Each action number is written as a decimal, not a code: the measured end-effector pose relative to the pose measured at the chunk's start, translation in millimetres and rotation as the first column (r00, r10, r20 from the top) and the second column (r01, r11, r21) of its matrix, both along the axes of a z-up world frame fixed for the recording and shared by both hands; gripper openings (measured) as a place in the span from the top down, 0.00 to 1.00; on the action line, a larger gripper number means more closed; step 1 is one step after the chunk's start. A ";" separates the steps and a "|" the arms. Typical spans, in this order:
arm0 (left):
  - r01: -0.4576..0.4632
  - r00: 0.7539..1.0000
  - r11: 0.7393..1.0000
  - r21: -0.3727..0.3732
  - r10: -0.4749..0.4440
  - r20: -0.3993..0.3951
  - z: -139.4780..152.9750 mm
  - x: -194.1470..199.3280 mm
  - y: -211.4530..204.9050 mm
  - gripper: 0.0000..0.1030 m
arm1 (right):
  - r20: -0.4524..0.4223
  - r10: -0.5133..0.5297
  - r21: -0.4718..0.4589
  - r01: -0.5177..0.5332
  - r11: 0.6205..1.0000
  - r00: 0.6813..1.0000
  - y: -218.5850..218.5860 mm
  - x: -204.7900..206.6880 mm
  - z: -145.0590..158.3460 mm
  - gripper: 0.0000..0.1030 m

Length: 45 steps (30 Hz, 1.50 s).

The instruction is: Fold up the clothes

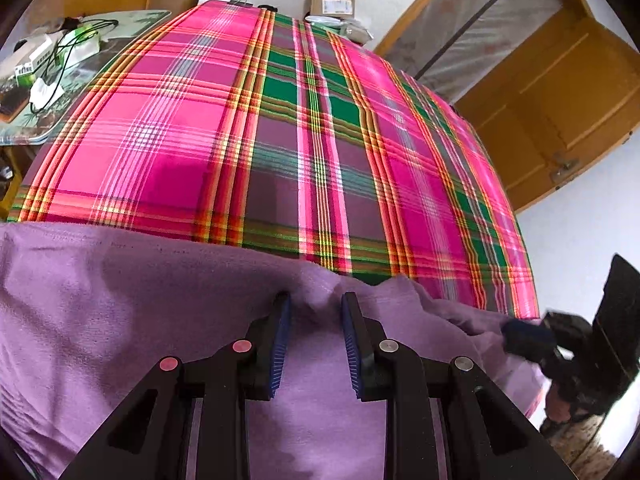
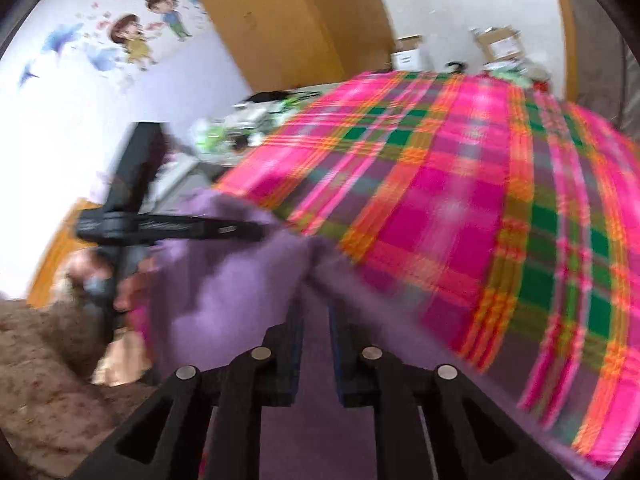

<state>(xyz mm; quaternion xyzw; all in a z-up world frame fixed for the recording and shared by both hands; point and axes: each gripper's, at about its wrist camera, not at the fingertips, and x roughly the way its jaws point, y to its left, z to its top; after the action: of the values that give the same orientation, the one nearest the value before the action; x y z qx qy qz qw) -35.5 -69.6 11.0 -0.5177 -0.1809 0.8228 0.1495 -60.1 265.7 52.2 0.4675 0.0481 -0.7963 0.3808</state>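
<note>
A purple garment lies along the near edge of a table covered in pink and green plaid cloth. My left gripper rests on it with its jaws apart. A small pucker of purple fabric rises between the fingertips, and the blue pads do not press on it. My right gripper is at the garment's right end. In the blurred right wrist view my right gripper shows a narrow gap over the purple garment, with the fabric loose in front of it. The left gripper pokes into the cloth beside the plaid cloth.
A side table with cables and small boxes stands at the far left. Cardboard boxes sit past the table's far end. A wooden door is on the right. A hand holds the left gripper above the brown floor.
</note>
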 end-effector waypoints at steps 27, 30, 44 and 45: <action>-0.001 1.000 1.000 0.031 0.001 0.001 -3.4 -10.4 -10.9 0.74 | 0.151 0.076 0.004 -0.077 0.997 0.986 -45.6 -40.4 -42.7 0.79; -0.001 1.000 0.999 0.035 0.001 0.000 -3.4 -11.6 -12.5 0.74 | 0.145 0.019 -0.014 -0.018 1.000 0.989 -42.2 -49.6 -43.4 0.80; -0.013 1.000 0.999 0.045 0.012 0.003 -6.0 -14.7 -16.1 0.74 | -0.018 0.096 0.157 -0.092 0.983 0.995 -54.9 -28.8 -37.5 0.78; -0.013 1.000 0.999 0.044 0.013 0.004 -6.3 -15.0 -15.8 0.74 | -0.021 0.101 0.159 -0.096 0.983 0.995 -56.8 -29.5 -38.0 0.77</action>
<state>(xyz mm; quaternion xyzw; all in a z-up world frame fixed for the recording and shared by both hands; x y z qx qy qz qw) -50.5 -85.4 4.7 -0.5144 -0.2024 0.8187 0.1553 -89.6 208.9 14.2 0.4816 0.1396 -0.7770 0.3806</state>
